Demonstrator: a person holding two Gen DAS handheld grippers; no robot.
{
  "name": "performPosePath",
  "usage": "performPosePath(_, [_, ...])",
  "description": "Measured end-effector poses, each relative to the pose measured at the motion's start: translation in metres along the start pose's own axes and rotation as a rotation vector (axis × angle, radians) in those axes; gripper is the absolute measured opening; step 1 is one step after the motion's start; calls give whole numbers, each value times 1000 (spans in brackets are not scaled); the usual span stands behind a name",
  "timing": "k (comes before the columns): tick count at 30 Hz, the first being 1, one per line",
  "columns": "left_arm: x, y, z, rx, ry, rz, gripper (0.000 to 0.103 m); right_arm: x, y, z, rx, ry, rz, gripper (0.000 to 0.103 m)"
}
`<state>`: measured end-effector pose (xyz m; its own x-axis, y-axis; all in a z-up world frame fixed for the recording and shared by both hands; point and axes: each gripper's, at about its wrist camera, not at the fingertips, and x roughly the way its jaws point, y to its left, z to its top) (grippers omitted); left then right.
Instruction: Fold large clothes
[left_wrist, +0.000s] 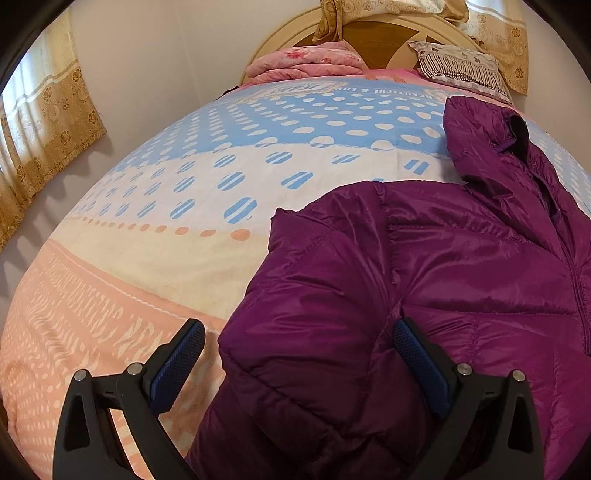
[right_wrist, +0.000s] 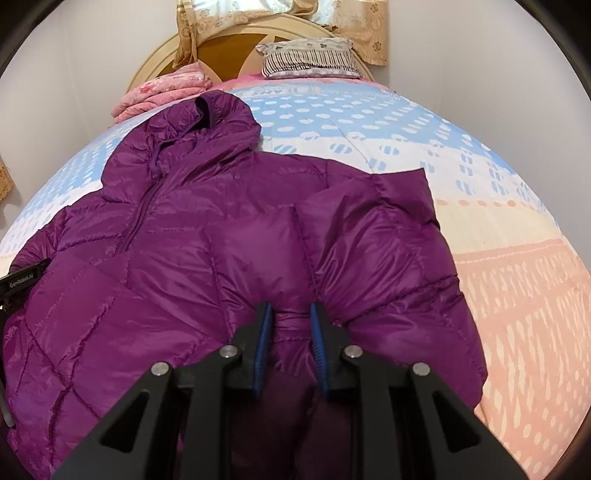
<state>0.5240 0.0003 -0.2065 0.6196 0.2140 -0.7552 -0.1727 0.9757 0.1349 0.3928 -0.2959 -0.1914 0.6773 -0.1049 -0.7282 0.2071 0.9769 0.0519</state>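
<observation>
A purple hooded puffer jacket (right_wrist: 177, 236) lies front up on the bed, its hood (right_wrist: 207, 114) toward the headboard. A sleeve (right_wrist: 373, 229) is folded in over the body. My right gripper (right_wrist: 290, 326) is shut on a bunched fold of the jacket near its lower edge, and the blue pads squeeze the fabric. In the left wrist view the jacket (left_wrist: 443, 266) fills the lower right. My left gripper (left_wrist: 299, 343) stands wide open over the jacket's edge, with one finger above the sheet and the other above the fabric. Nothing is pinched between them.
The bed sheet (left_wrist: 184, 229) has blue, white and peach dotted bands. A folded pink blanket (right_wrist: 166, 92) and a striped pillow (right_wrist: 310, 59) lie by the round headboard (left_wrist: 373, 33). Curtains (left_wrist: 40, 129) hang at the left wall.
</observation>
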Motion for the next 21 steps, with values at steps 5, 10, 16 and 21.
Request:
performPosePath(5, [1, 1, 1, -1, 3, -2, 102, 0, 0, 0, 1, -3, 1, 24])
performPosePath(10, [-18, 7, 4, -8, -30, 27, 102, 0, 0, 0, 4, 1, 6, 24])
performPosePath(16, [-51, 20, 35, -26, -128, -36, 102, -37, -15, 23, 30, -89, 63, 39])
performPosePath(21, [-21, 7, 64, 0, -107, 17, 102, -34, -47, 66, 166, -116, 40, 42])
